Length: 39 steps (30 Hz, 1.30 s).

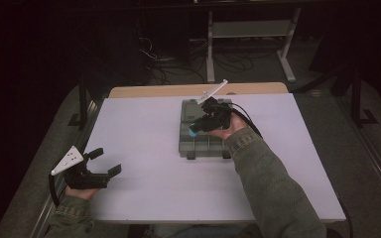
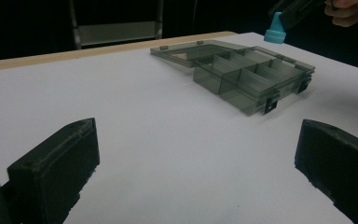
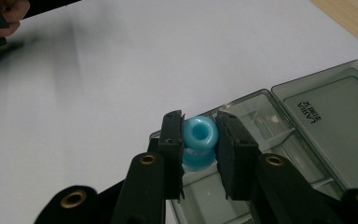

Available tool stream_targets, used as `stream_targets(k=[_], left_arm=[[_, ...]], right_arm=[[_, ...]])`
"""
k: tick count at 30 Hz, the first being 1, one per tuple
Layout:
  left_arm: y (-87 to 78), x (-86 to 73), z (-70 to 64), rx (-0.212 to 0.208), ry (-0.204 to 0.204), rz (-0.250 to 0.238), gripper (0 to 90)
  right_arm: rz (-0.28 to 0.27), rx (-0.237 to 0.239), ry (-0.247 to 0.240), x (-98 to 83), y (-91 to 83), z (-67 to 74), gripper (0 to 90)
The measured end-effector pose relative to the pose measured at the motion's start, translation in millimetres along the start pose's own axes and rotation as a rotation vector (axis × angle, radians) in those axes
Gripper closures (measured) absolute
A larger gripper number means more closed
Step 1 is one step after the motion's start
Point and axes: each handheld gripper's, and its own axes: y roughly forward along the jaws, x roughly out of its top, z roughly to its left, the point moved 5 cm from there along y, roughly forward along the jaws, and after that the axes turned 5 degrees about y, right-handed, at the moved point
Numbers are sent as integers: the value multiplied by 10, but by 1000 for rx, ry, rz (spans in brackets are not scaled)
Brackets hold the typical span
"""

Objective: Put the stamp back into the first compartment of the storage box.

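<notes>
White-topped table (image 1: 144,148) carries a smoky grey compartment box (image 1: 198,141), lid folded open, directly beneath the right gripper (image 3: 200,144). That gripper, far nearer the box than its partner, is clamped on a glossy blue spool-shaped piece (image 3: 199,140), waisted in the middle with a hole through its end. The spool's long axis runs along the jaws, pointing down toward the open compartments just below. Well off to the side, the left gripper (image 1: 104,163) rests on the table with jaws spread wide, holding nothing.

blue spool (image 3: 199,142) partly hidden by jaws
</notes>
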Motion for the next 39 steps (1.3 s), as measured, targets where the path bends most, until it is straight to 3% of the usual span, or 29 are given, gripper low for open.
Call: stream_targets(k=[21, 32, 35, 36, 39], left_arm=[[-4, -1, 10, -3, 1, 0, 0], [-7, -5, 13, -1, -2, 3, 0], [-4, -7, 14, -3, 3, 5, 0], [-2, -7, 13, -4, 3, 4, 0], [1, -8, 17, -4, 4, 4, 0]], right_arm=[[-7, -19, 31, 121, 105, -168, 713], [-13, -18, 114, 88, 230, -327, 713], [-12, -16, 119, 81, 256, -342, 713], [-4, -24, 101, 67, 274, -373, 713], [-7, -20, 121, 67, 313, -396, 713]])
